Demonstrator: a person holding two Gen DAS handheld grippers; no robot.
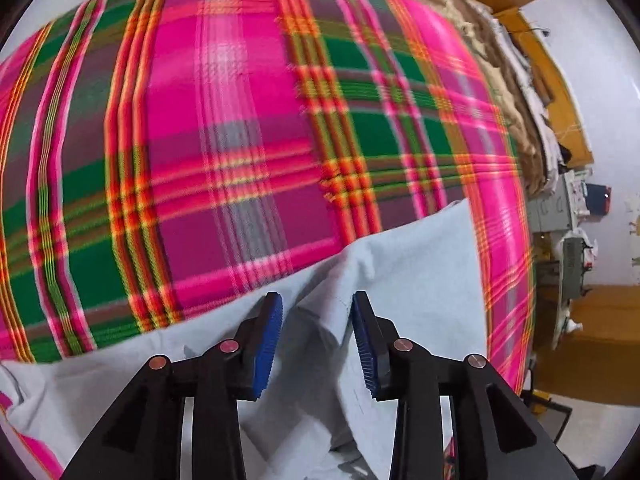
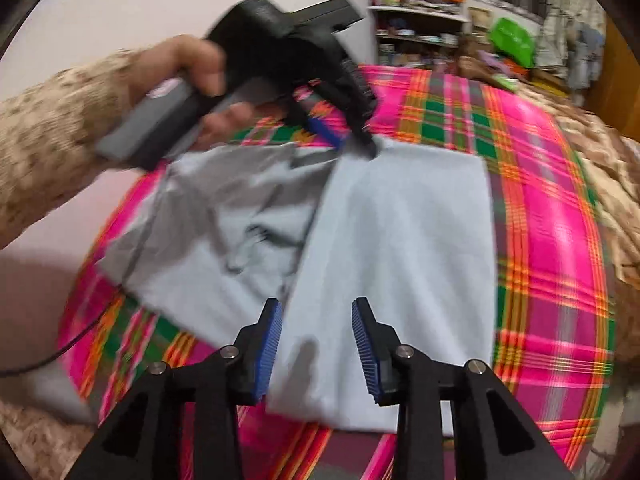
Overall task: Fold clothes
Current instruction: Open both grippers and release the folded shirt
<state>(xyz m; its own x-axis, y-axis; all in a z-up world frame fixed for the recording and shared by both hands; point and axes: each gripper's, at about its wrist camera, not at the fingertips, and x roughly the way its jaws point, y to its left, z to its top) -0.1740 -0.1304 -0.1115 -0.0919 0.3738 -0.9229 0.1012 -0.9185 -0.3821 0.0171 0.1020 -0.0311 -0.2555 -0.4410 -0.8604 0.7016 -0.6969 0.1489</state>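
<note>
Folding looks partly done: the pale grey garment (image 2: 400, 240) lies on the pink-and-green plaid blanket (image 2: 552, 240), its right portion laid flat as a smooth panel, its left portion rumpled and in shadow. Right gripper (image 2: 317, 344) hovers over the near hem, fingers spread, nothing between the blue pads (image 2: 268, 352) — likely placed to let the fold settle. Left gripper (image 1: 317, 344) points steeply down at the far edge, fingers spread, cloth beneath but not pinched; the right wrist view shows the person's hand (image 2: 200, 76) and patterned sleeve (image 2: 52, 120) carrying it. A dark cable (image 2: 80, 336) trails off the blanket's left edge. Cluttered shelves (image 2: 420, 28) and a tan quilt (image 2: 600, 168) stand clear of the work.
</note>
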